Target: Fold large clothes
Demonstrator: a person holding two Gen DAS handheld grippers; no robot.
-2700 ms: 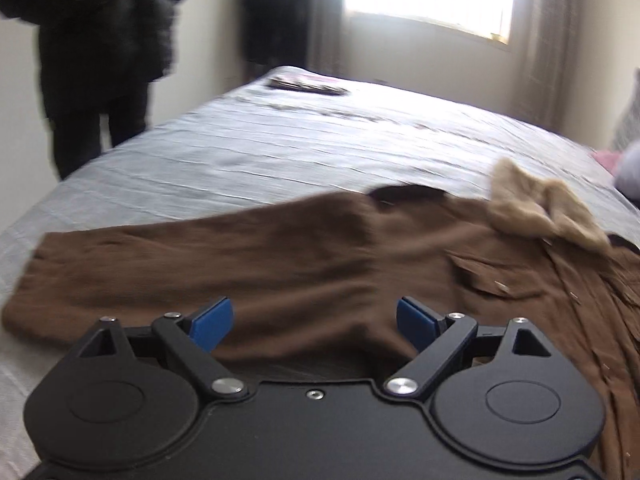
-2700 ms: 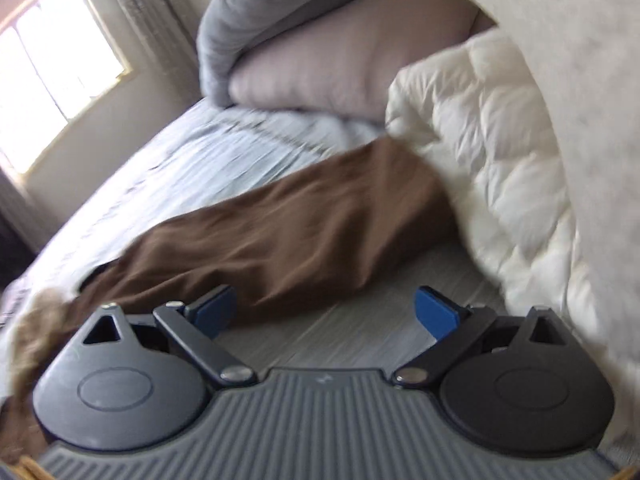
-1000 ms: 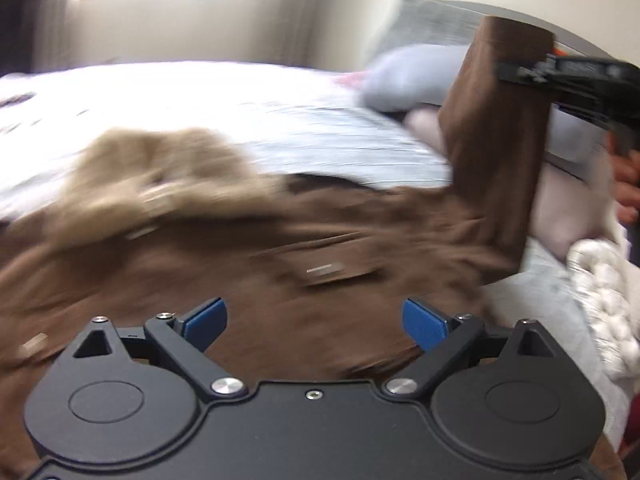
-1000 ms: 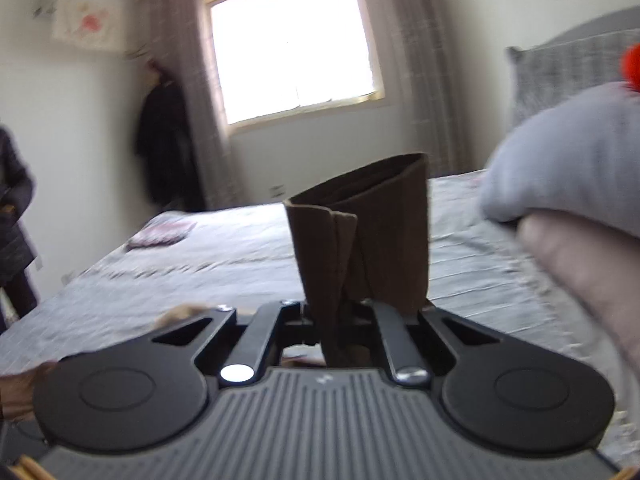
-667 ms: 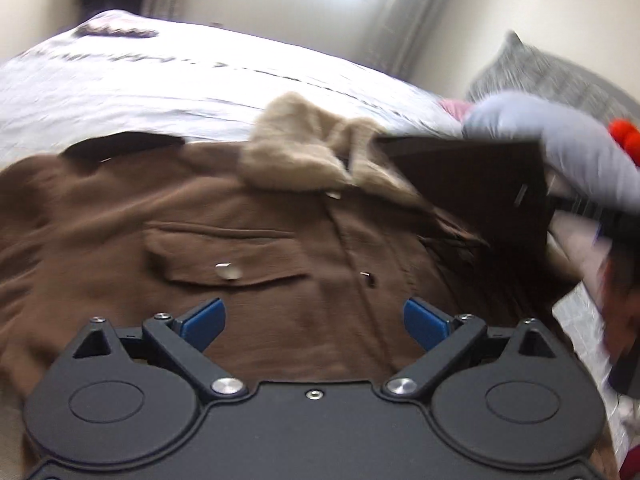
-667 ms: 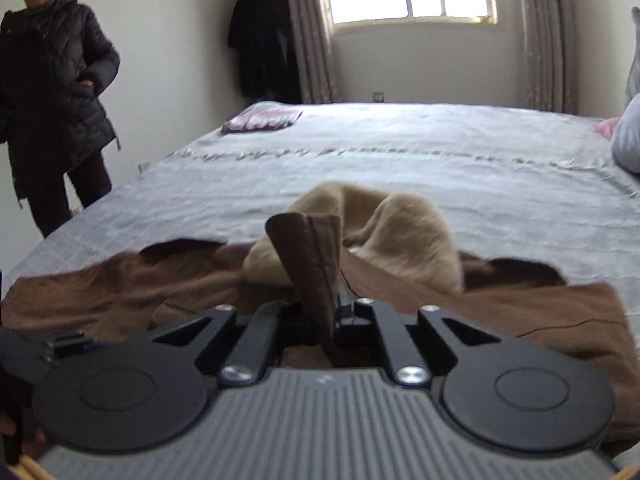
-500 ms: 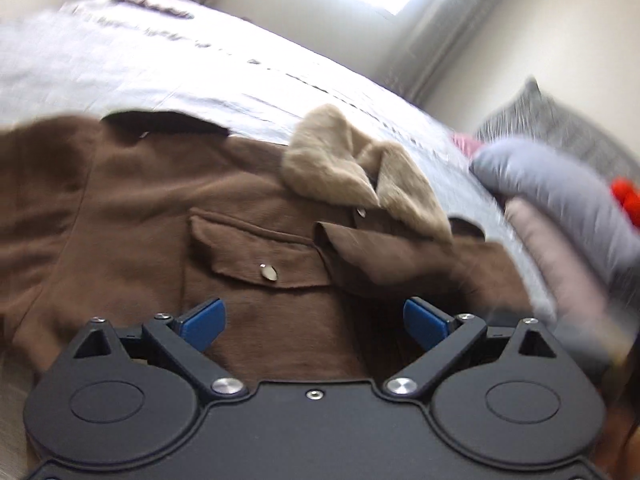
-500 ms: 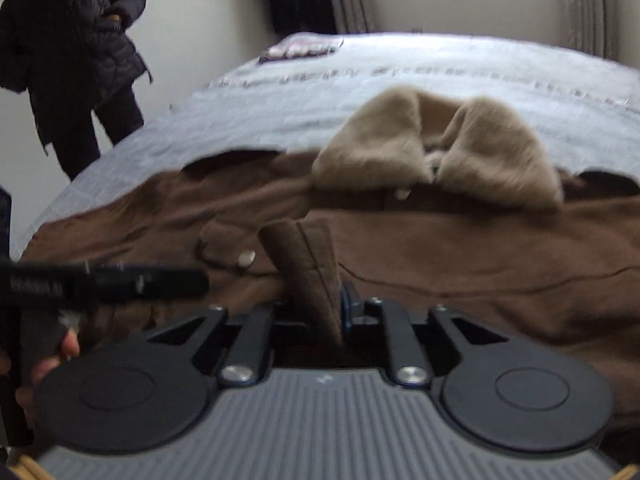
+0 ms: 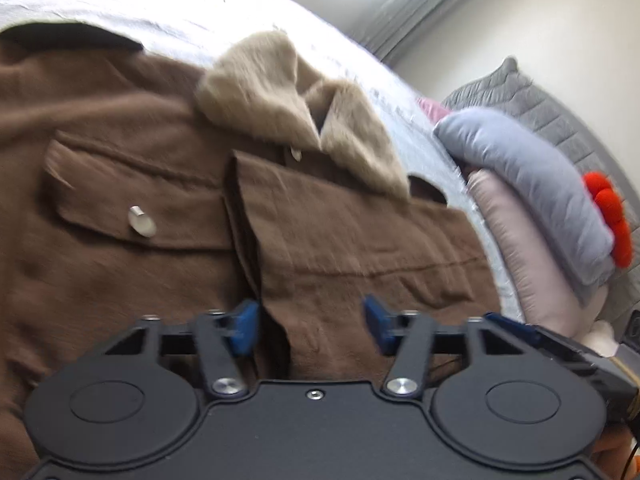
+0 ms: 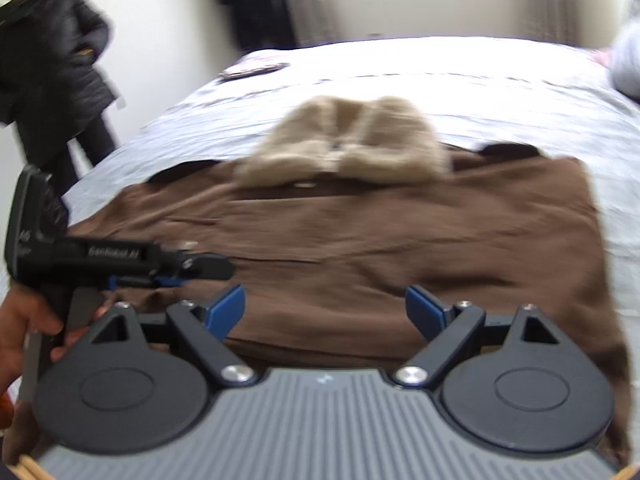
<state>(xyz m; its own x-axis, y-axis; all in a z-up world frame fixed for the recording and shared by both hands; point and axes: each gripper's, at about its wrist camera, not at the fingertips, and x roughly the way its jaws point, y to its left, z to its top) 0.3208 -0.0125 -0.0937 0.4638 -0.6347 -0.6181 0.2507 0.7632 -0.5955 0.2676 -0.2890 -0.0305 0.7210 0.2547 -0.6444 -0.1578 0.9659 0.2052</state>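
Note:
A brown coat with a tan fur collar lies flat on the bed, front up; it also shows in the right wrist view. Its right sleeve is folded across the chest, cuff near the middle. My left gripper is open, its blue pads astride the lower edge of the folded sleeve. My right gripper is open and empty, low over the coat. The left gripper also shows from the side in the right wrist view.
A grey bedspread covers the bed. Grey and pink pillows with a red item are stacked at the head. A person in a black jacket stands by the bed's far corner. A flat dark item lies near it.
My right gripper carried the sleeve over the coat's chest, laid it down, opened and drew back. My left gripper moved in over the folded sleeve's edge.

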